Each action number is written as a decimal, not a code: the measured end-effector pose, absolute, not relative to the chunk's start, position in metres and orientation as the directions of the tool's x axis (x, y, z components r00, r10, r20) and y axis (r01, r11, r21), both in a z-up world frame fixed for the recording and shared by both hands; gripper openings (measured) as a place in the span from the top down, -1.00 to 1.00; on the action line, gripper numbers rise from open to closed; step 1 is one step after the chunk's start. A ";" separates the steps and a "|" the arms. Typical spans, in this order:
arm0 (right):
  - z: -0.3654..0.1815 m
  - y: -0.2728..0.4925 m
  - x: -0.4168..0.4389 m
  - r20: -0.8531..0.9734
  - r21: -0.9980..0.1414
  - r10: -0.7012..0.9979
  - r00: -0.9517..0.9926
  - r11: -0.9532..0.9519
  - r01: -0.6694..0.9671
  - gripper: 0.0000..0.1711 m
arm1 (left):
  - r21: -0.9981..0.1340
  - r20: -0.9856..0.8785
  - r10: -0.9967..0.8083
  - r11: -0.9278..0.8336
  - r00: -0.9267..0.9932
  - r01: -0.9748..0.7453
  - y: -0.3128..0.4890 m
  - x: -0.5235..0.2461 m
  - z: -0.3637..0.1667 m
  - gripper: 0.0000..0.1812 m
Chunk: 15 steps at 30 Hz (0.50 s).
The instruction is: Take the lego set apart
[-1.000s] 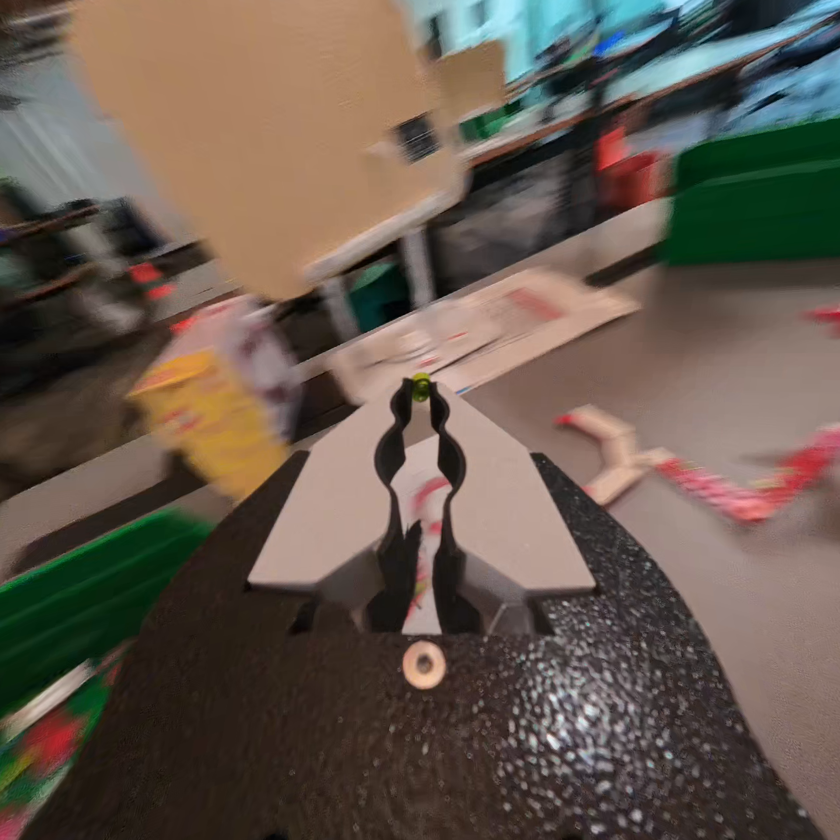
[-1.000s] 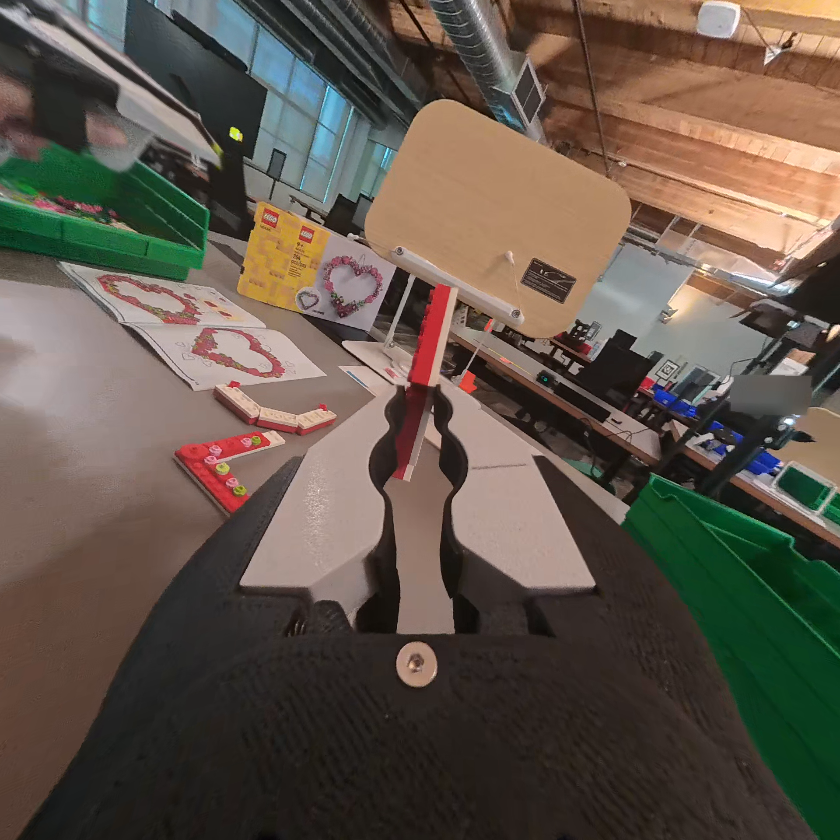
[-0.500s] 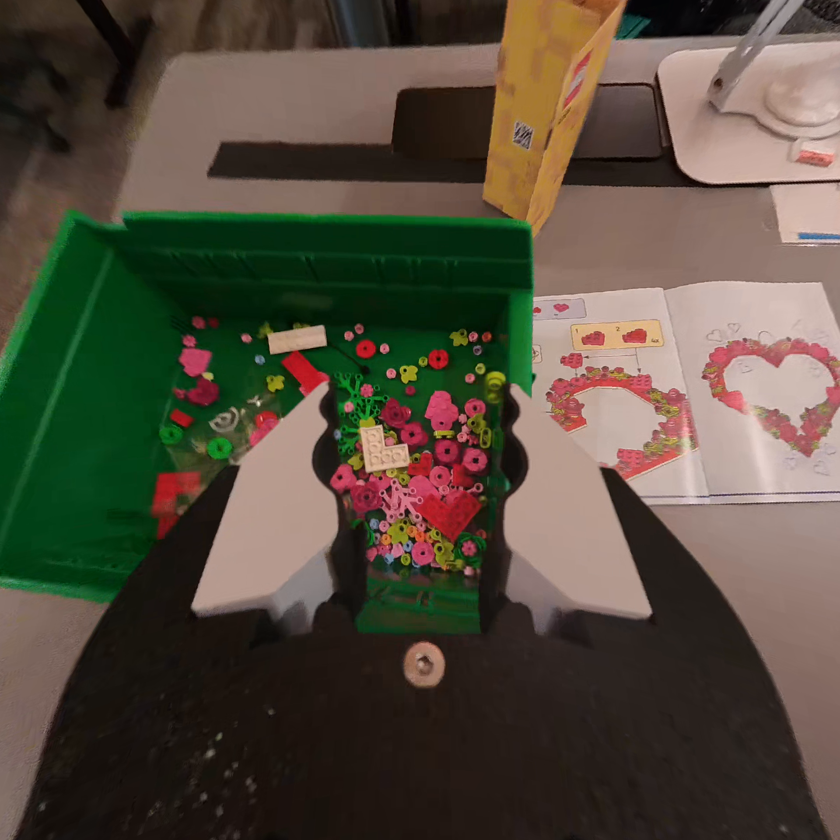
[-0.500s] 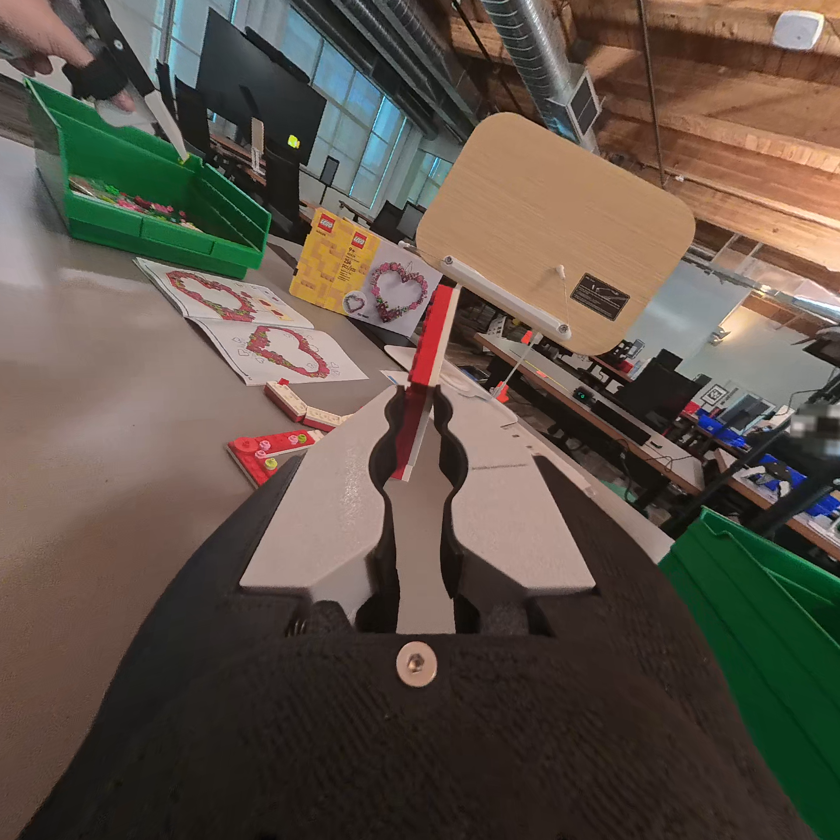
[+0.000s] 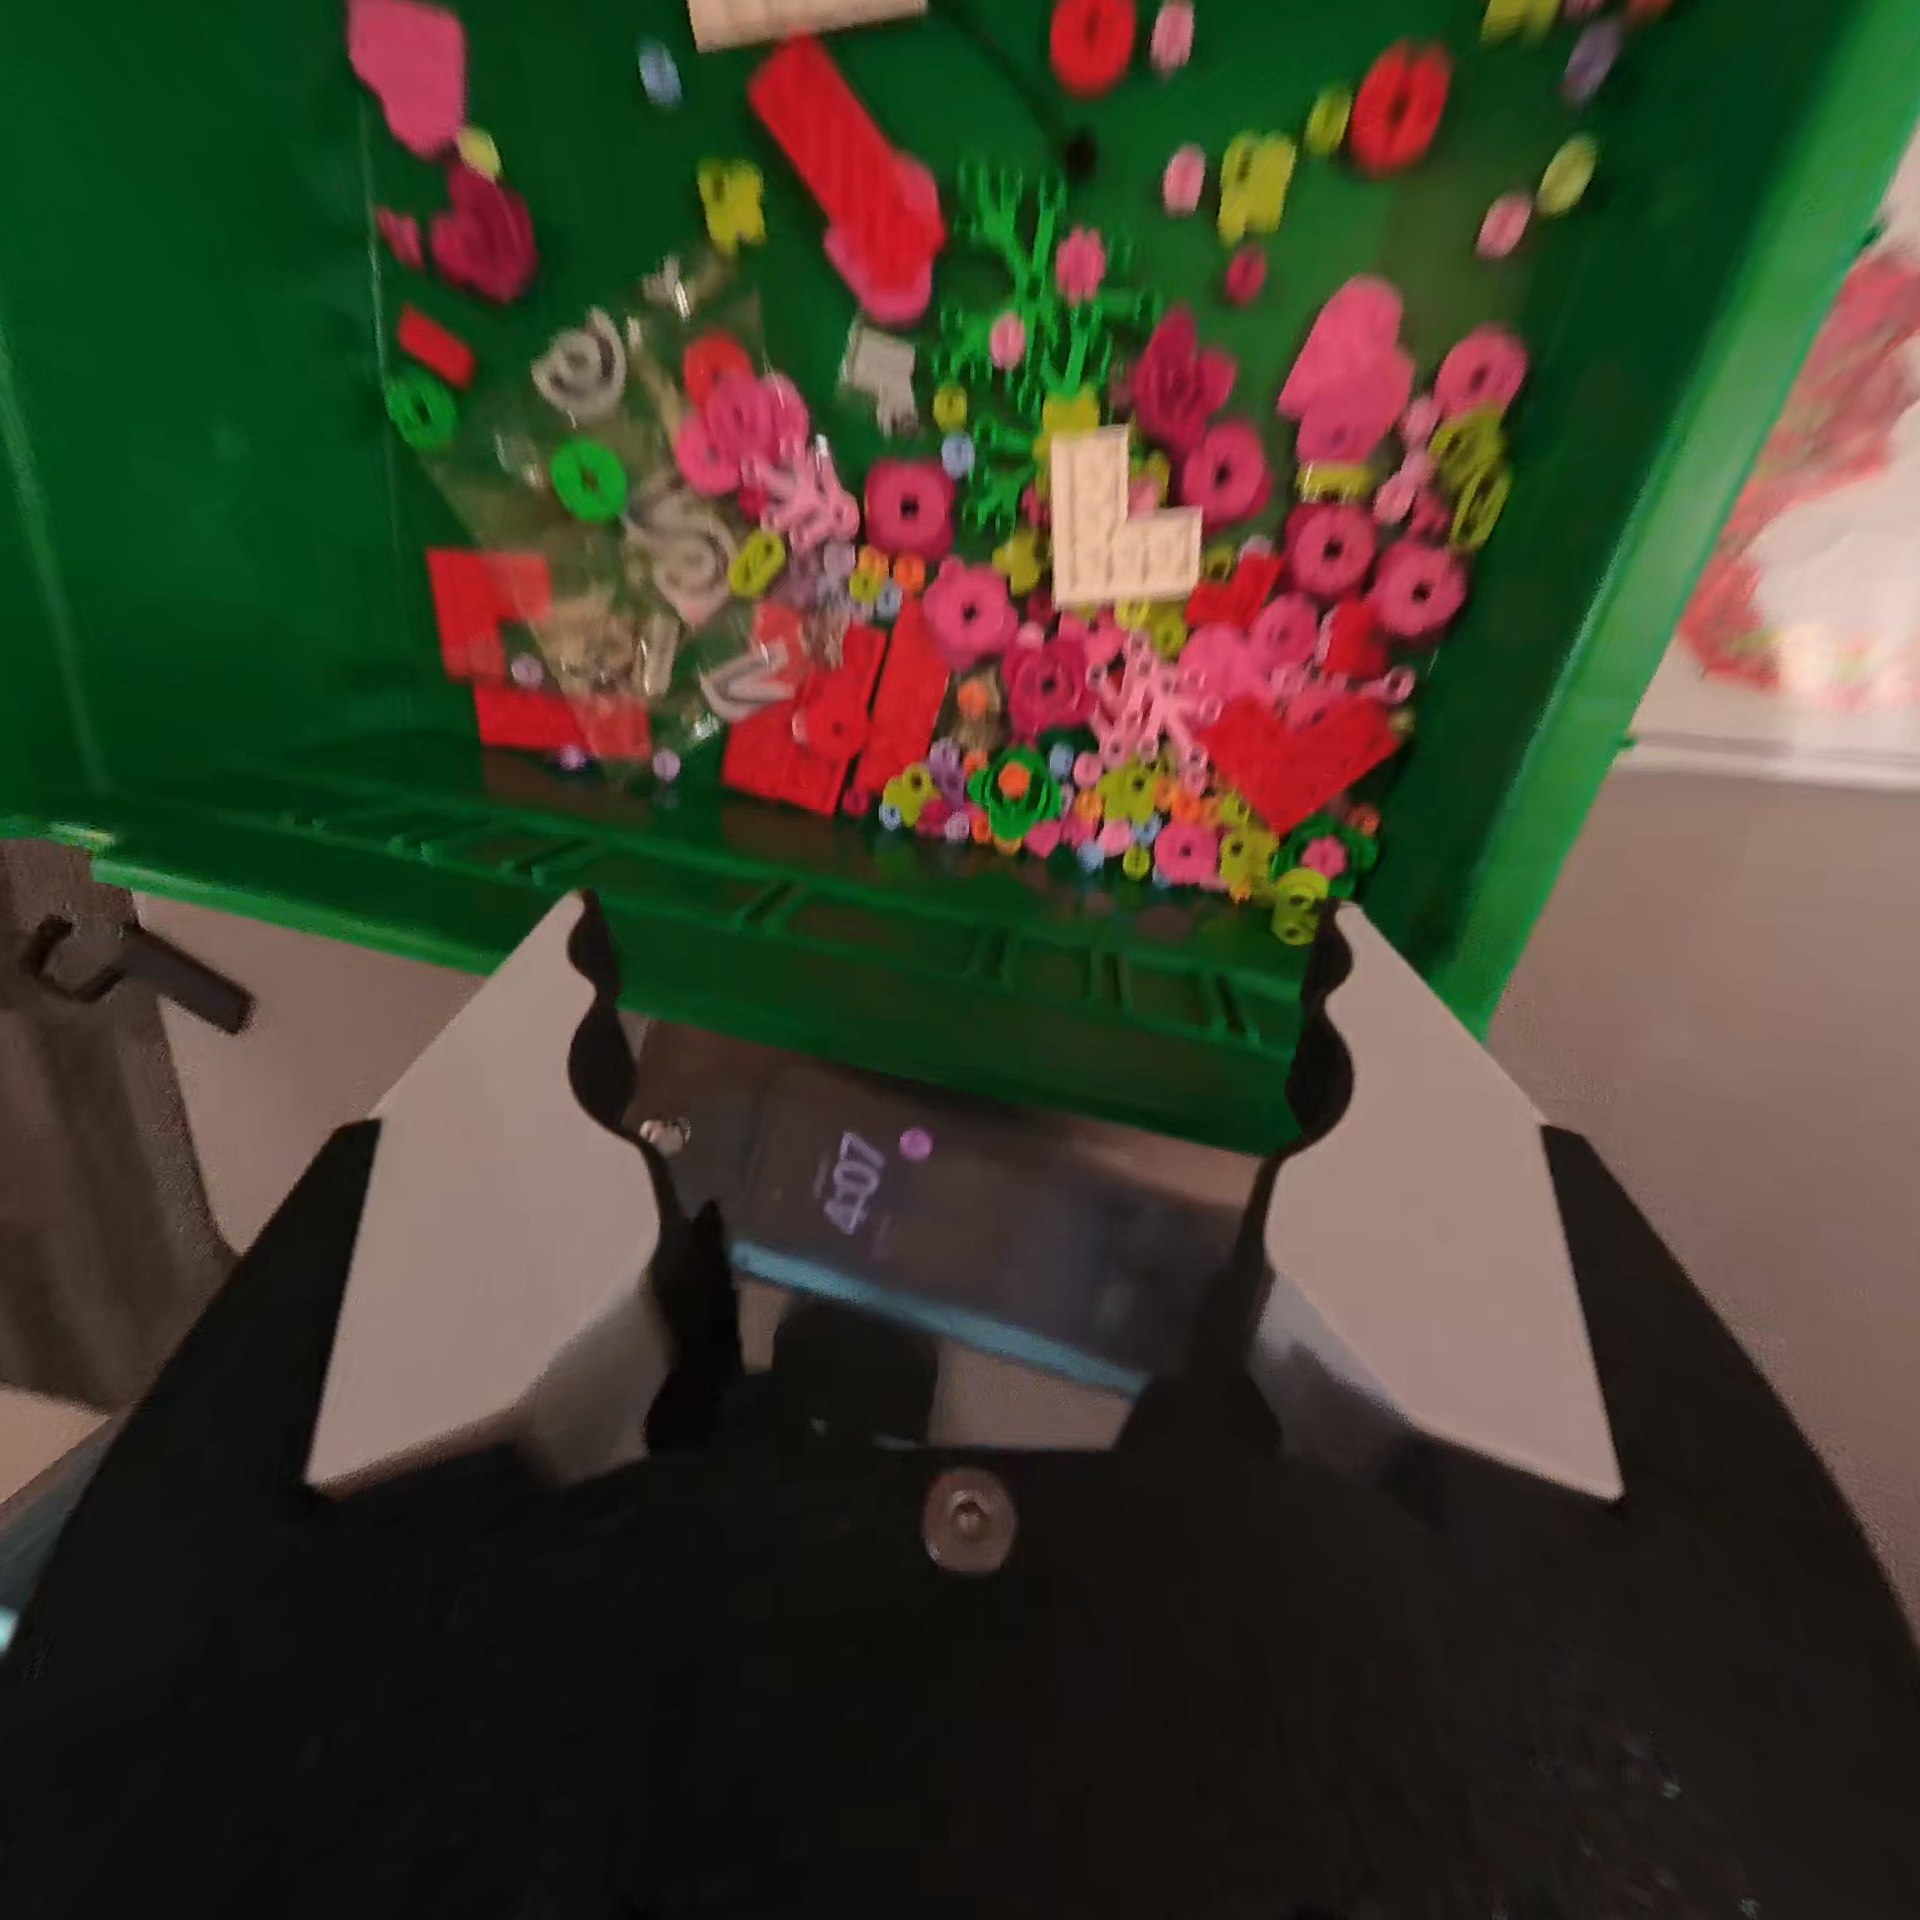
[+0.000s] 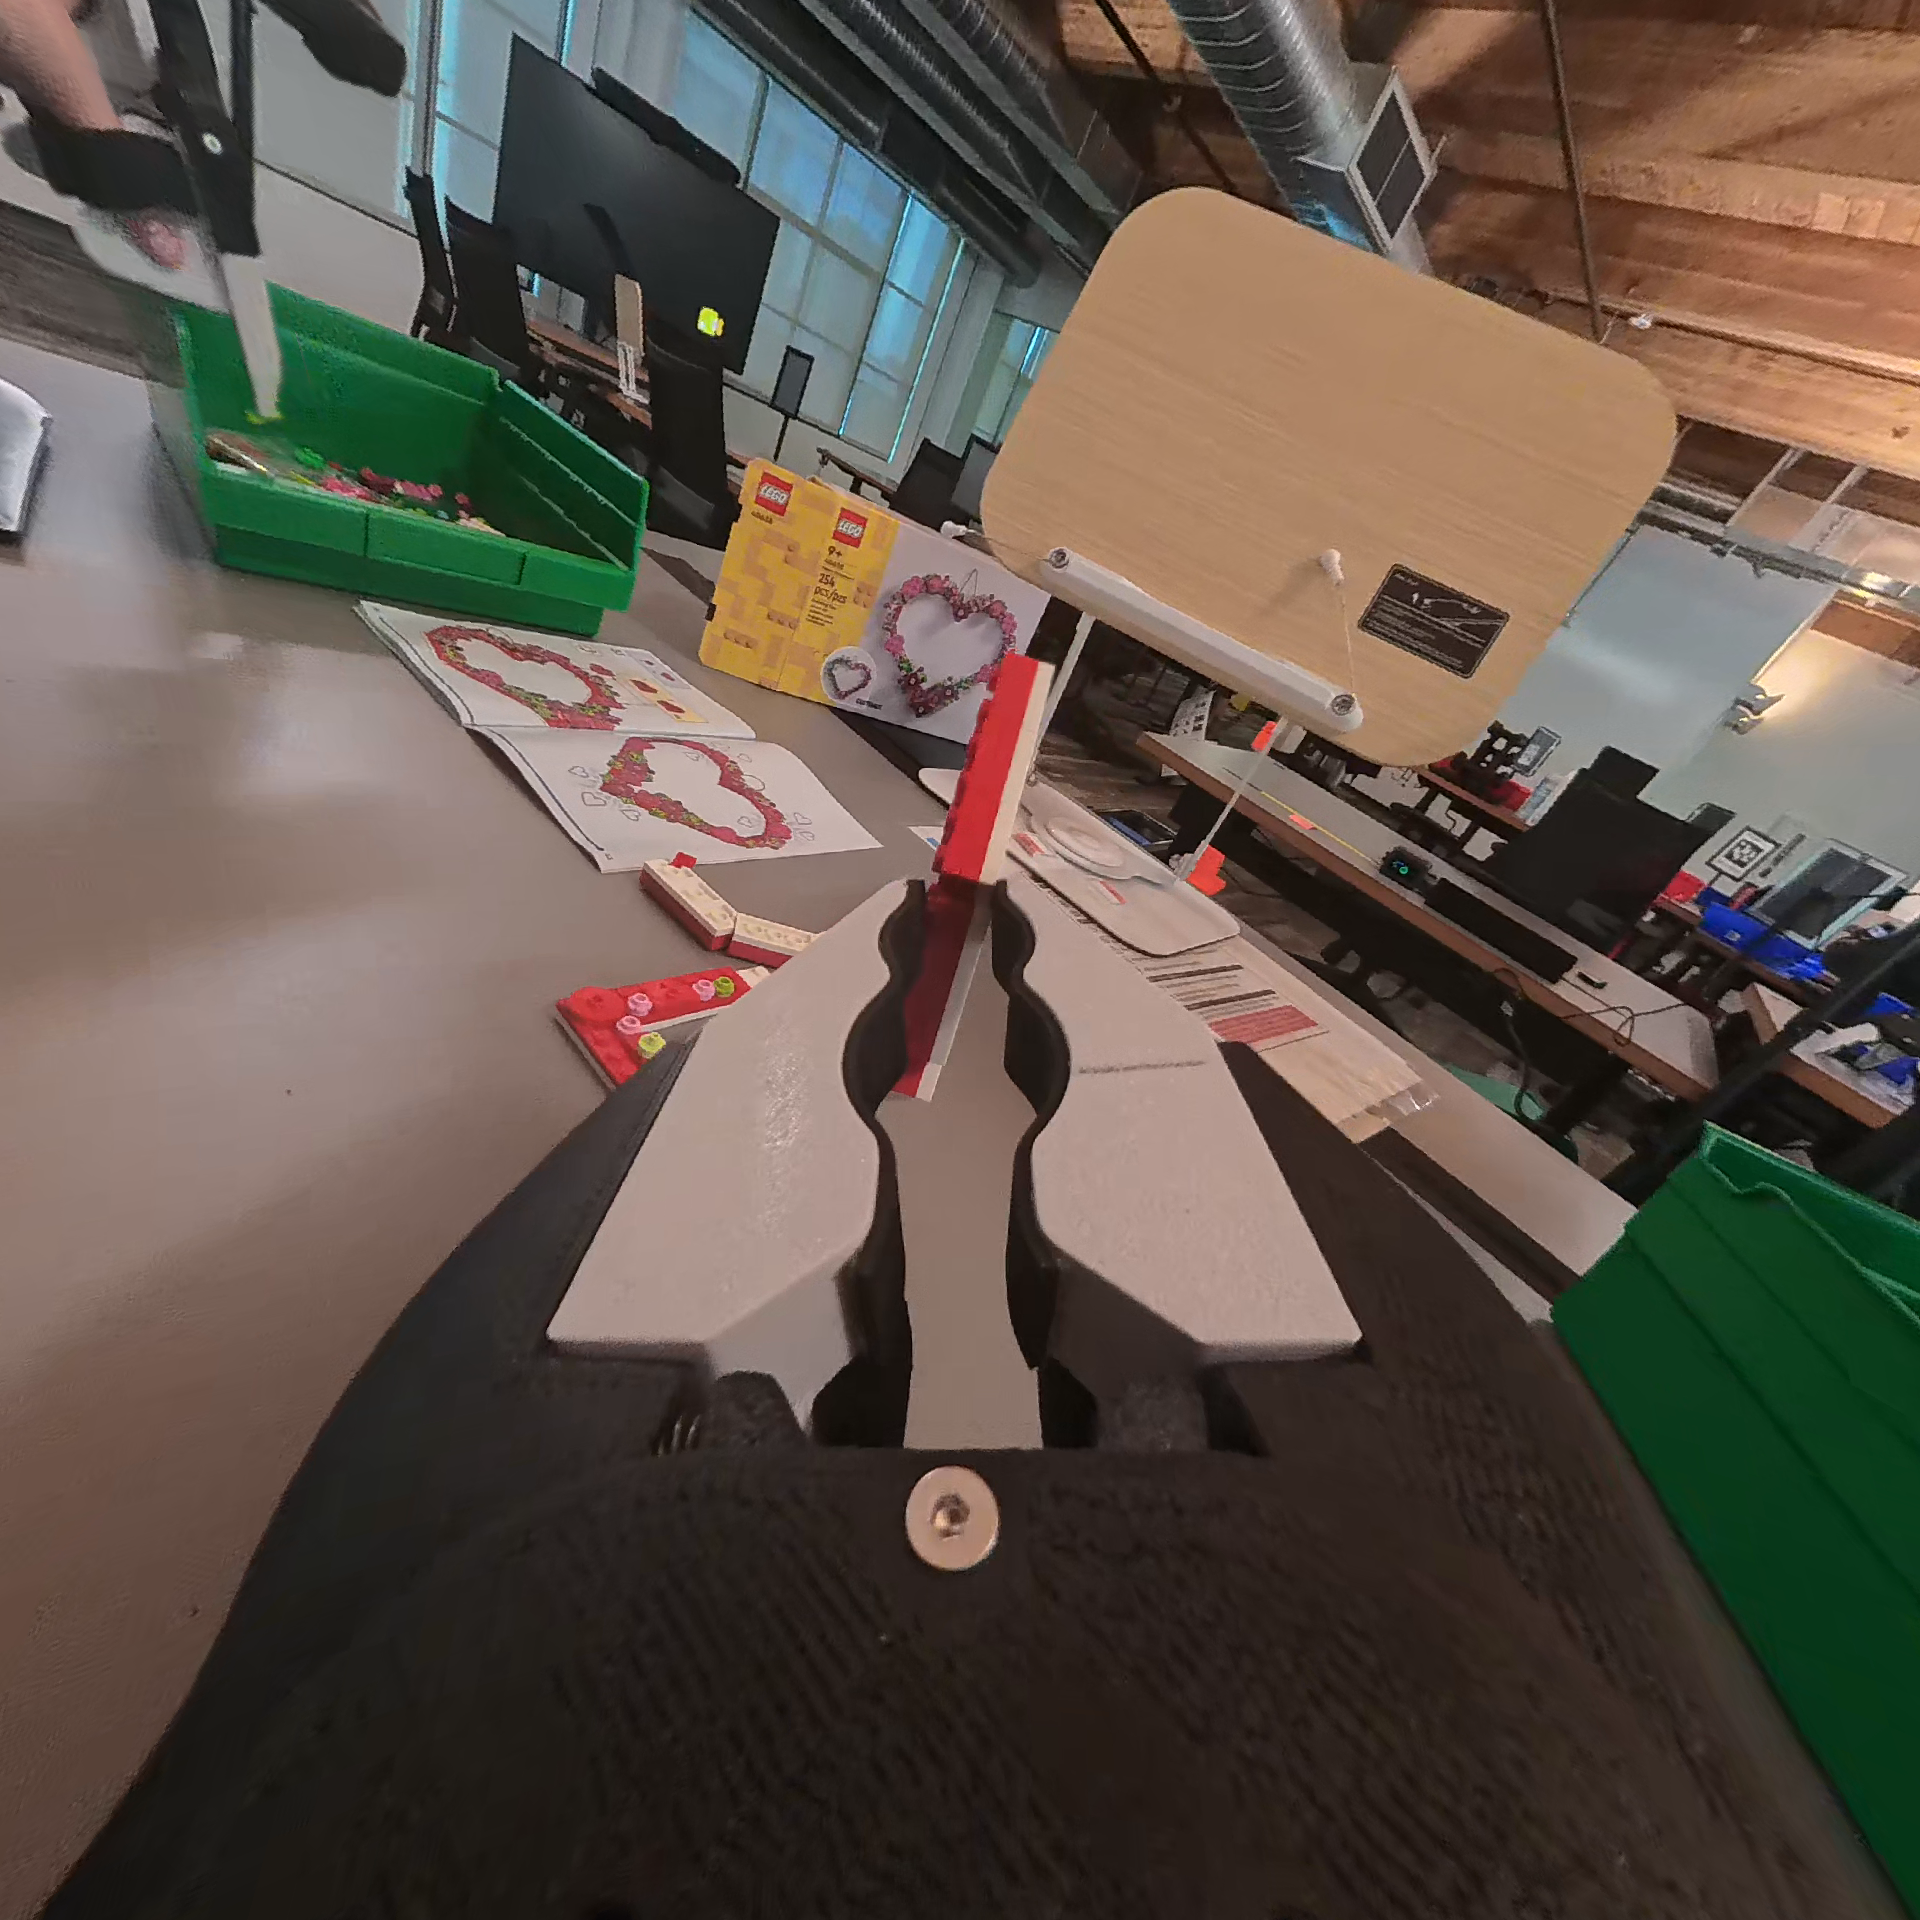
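A: Left wrist view, item one: left gripper (image 5: 956,940). State?

B: Jaws spread wide, nothing between them. It hangs over the near wall of the green bin (image 5: 208,623). The picture is blurred. A dark phone-like slab (image 5: 966,1216) shows beneath the gap; whether it touches the gripper I cannot tell.

A: Bin contents?

B: Loose lego pieces (image 5: 1039,623): pink and red flower rounds, lime studs, red plates, a white L-shaped plate (image 5: 1117,525), a clear bag (image 5: 623,520). All detached, piled toward the near wall.

A: Step in hand?

B: Judged: a drop-off into the bin, the gripper empty above the pile. Next it would need to go back to the work for another small part.

A: Right wrist view, item two: right gripper (image 6: 951,894).

B: Jaws narrow, clamped on a red-and-white plate stack (image 6: 987,790), which stands nearly upright, tilted slightly right, well above the table (image 6: 208,935).

A: Other stock on the table?

B: A red strip with a few studs (image 6: 649,1013) just left of the fingers; a white-and-red angled section (image 6: 722,914) beyond it; an open instruction booklet (image 6: 623,748); the yellow box (image 6: 831,603); the bin further off with the left gripper over it; a second green bin (image 6: 1766,1403) at right; a wooden board on a stand (image 6: 1320,468) behind.

A: Next move's demand?

B: Judged: a firm hold by the right gripper while the left pries the red layer from the white.
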State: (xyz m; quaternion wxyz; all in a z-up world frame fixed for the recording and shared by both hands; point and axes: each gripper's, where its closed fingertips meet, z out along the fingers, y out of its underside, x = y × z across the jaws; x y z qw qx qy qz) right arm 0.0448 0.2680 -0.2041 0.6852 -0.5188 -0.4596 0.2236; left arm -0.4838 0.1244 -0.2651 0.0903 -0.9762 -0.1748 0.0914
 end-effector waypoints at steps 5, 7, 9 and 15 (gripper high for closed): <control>-0.206 0.267 0.043 0.402 -0.915 0.788 0.466 0.363 0.174 0.87 | -0.211 -0.160 0.344 -0.928 0.925 0.308 0.127 -0.483 -0.253 -0.38; -0.206 0.267 0.043 0.406 -0.913 0.786 0.466 0.367 0.178 0.87 | -0.221 -0.183 0.337 -0.930 0.924 0.295 0.129 -0.482 -0.245 -0.35; -0.205 0.266 0.043 0.410 -0.911 0.785 0.465 0.371 0.179 0.87 | -0.185 -0.212 0.322 -0.940 0.923 0.286 0.125 -0.480 -0.240 -0.38; -0.208 0.256 0.037 0.441 -0.897 0.802 0.404 0.405 0.174 0.87 | -0.542 0.028 0.054 -0.838 0.998 0.061 0.211 -0.381 -0.206 -0.08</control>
